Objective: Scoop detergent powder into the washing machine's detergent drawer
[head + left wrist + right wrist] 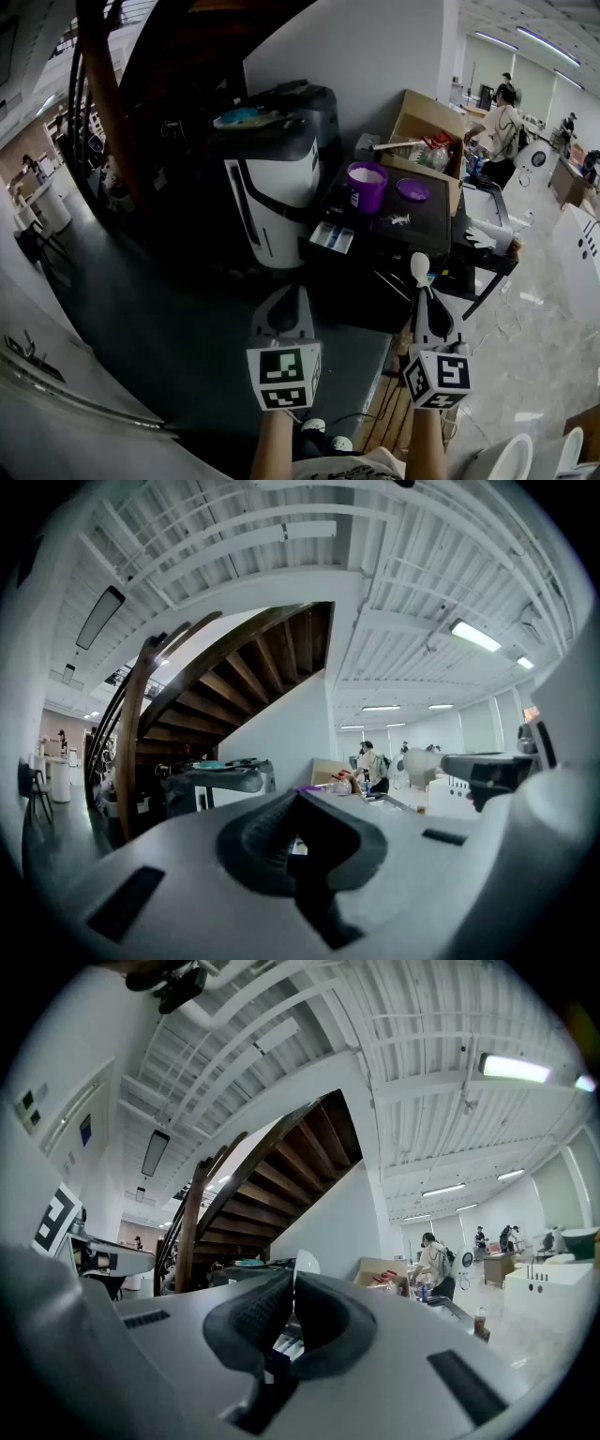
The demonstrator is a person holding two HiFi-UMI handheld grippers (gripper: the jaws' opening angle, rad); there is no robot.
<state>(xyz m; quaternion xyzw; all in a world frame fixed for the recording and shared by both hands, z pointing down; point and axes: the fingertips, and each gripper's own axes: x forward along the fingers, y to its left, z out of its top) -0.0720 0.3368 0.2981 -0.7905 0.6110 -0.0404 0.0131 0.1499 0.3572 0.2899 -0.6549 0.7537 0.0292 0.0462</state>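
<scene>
White oval scoop (pixel 419 265) pinched in right tool (pixel 424 292), round purple tub (pixel 367 186)

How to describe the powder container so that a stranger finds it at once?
Find the big white and dark washing machine. On the black surface to its right stands a purple tub, in front of a cardboard box. It alone is upright and open, with white powder inside; the flat purple lid lies beside it.
</scene>
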